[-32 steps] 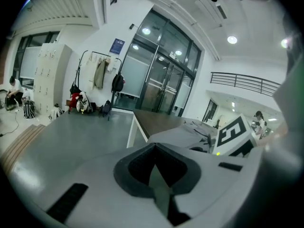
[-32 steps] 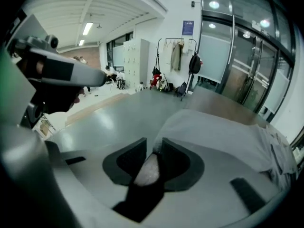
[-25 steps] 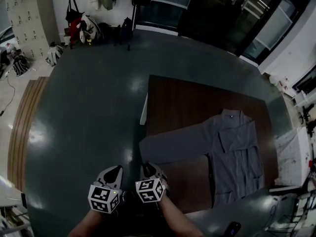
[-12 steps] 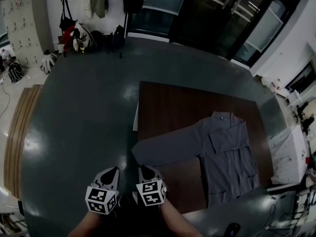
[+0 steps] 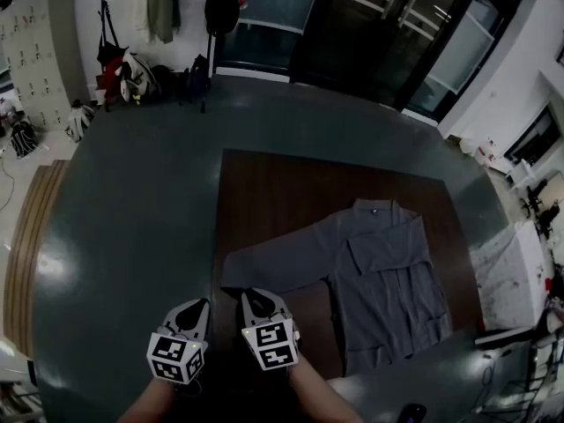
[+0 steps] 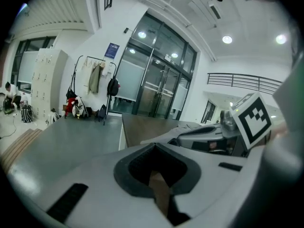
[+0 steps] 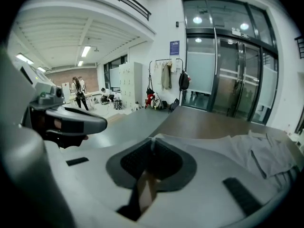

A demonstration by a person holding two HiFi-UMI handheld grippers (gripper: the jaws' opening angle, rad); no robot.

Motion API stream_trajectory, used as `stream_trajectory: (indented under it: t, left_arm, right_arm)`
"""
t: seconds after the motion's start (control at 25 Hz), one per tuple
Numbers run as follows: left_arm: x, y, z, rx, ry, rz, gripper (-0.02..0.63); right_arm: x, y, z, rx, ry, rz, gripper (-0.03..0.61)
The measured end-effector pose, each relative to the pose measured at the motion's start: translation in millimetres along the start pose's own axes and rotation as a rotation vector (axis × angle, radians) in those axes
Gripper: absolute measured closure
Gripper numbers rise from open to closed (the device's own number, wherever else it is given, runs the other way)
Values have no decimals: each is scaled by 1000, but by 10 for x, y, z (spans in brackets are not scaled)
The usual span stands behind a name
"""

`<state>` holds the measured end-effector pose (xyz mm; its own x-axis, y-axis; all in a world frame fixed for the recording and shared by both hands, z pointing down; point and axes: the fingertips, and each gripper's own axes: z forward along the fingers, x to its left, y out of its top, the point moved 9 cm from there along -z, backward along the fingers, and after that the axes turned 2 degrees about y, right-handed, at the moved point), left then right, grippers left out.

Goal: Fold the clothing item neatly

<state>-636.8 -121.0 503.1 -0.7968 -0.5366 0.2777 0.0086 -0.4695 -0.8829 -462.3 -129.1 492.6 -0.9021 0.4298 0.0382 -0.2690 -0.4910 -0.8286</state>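
A grey button shirt [image 5: 388, 271] lies flat on the brown table [image 5: 291, 192], one long sleeve [image 5: 273, 267] stretched toward the table's left edge. My right gripper [image 5: 254, 298] is at the sleeve's cuff end. In the right gripper view [image 7: 152, 140] the fabric [image 7: 247, 151] runs right into its jaws, which have just been closing and now pinch the cuff. My left gripper [image 5: 198, 308] hovers beside it over the floor, just off the table's left edge. It is shut with nothing in it [image 6: 154, 145].
The table stands on a grey floor. A coat rack with jackets and bags [image 5: 159, 51] stands by the back wall, next to glass doors [image 5: 352, 25] and lockers [image 5: 35, 42]. A white-topped surface [image 5: 507, 271] lies past the table's right edge.
Both grippers have edged forward to the table's near left corner. The right one has come onto the sleeve's cuff and risen a little.
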Motion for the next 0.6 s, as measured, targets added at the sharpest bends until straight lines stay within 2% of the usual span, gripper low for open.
stream_trajectory:
  t: [0.28,0.6]
  left_arm:
    - [-820,35,272,-11,82,-17,604]
    - [-1552,57,647,-49,169,-37,604]
  right_arm:
    - [-645,-46,-571,-87,75,24,560]
    - [-1395,-298,-1038,-109,129,53,560]
